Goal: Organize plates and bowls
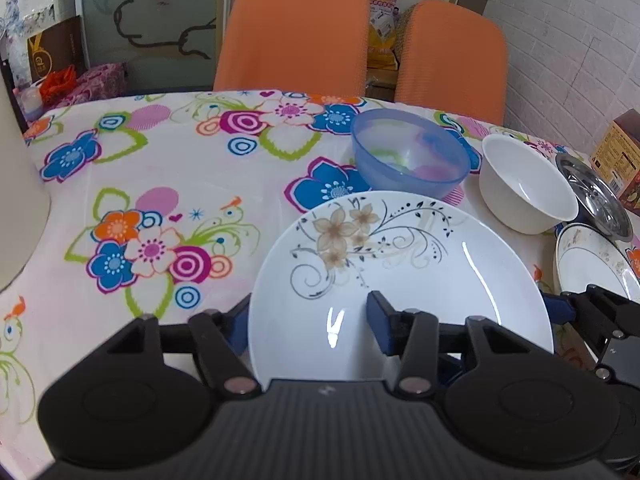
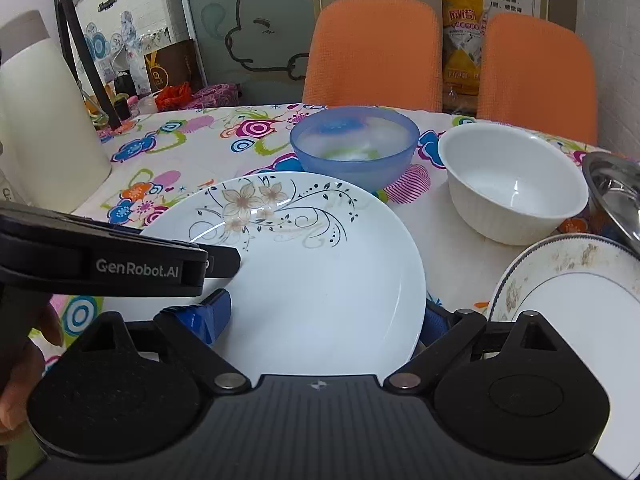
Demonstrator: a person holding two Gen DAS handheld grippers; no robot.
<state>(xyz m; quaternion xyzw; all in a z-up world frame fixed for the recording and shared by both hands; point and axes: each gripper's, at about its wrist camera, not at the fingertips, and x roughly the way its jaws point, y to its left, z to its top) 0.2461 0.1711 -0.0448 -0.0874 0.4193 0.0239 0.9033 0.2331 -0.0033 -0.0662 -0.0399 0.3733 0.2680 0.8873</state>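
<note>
1. The left claw (image 1: 308, 320) is straddling the near-left rim of the flowered plate (image 1: 400, 280), its fingers spread, one pad over the plate, the other outside the rim.
2. The right claw (image 2: 324, 316) is likewise bracketing the plate's near-right edge, spread wide.
3. The plate is lying flat on the worktop (image 1: 160, 152), its flower motif pointing away, just before the blue bowl (image 1: 408, 152).
4. The white bowl (image 1: 524, 184) is standing upright to the right.

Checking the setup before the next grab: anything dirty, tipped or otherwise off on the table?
One thing: the gold-rimmed plate at the right edge has brownish smudges on its rim, unlike the clean flowered plate. The steel bowl behind it sits tilted, propped against something. The blue bowl and white bowl stand upright.
</note>
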